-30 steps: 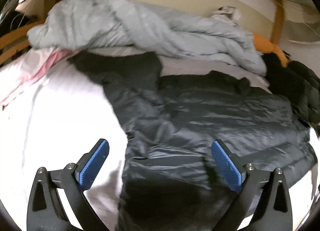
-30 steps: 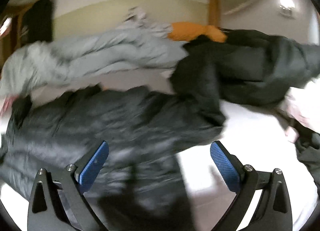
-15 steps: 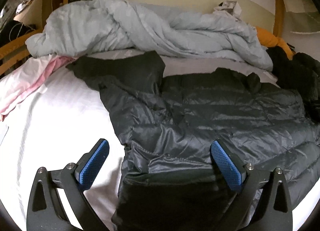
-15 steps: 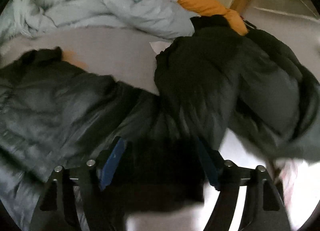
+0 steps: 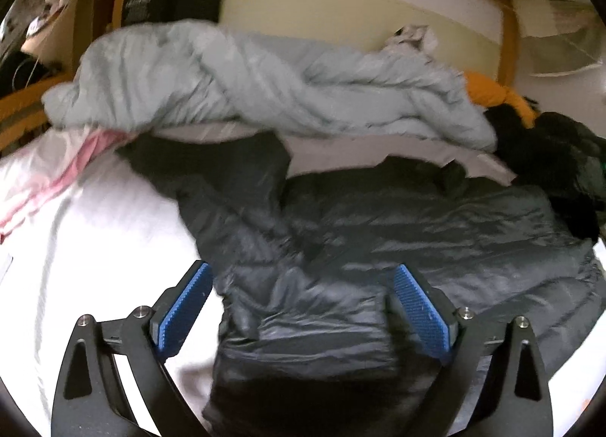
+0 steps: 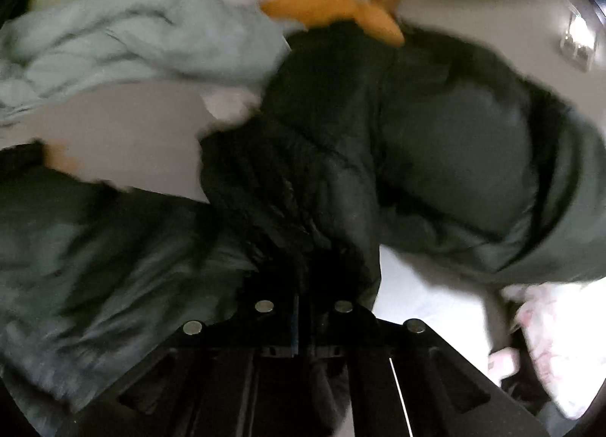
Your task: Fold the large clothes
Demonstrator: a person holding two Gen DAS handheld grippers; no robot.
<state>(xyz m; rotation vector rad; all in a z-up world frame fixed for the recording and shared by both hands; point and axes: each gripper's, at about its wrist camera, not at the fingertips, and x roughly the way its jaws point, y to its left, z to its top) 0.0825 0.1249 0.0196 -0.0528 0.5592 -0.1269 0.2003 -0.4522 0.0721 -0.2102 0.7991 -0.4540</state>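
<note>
A dark quilted puffer jacket (image 5: 397, 247) lies spread across the white bed sheet (image 5: 94, 232), its body running from the near middle toward the right and one sleeve reaching to the far left. The left gripper (image 5: 301, 314) hangs over the jacket's near hem with its blue-padded fingers (image 5: 420, 317) spread wide, released, the shiny fabric showing between them but not pressed by either pad. In the right wrist view the right gripper (image 6: 303, 308) has its fingers clenched tight on a bunched fold of the dark jacket (image 6: 303, 209), the cloth rising in creases straight out of the closed tips. Beyond the jacket, along the far side of the bed, lies a crumpled pale grey-blue duvet (image 5: 265, 88), with an orange cloth (image 5: 492, 96) at its right end. A second dark garment (image 6: 473, 153), greener in tone, is heaped on the right, touching the held fold. A pink cloth (image 5: 64, 175) lies at the left edge of the bed, under the duvet's left end.
</note>
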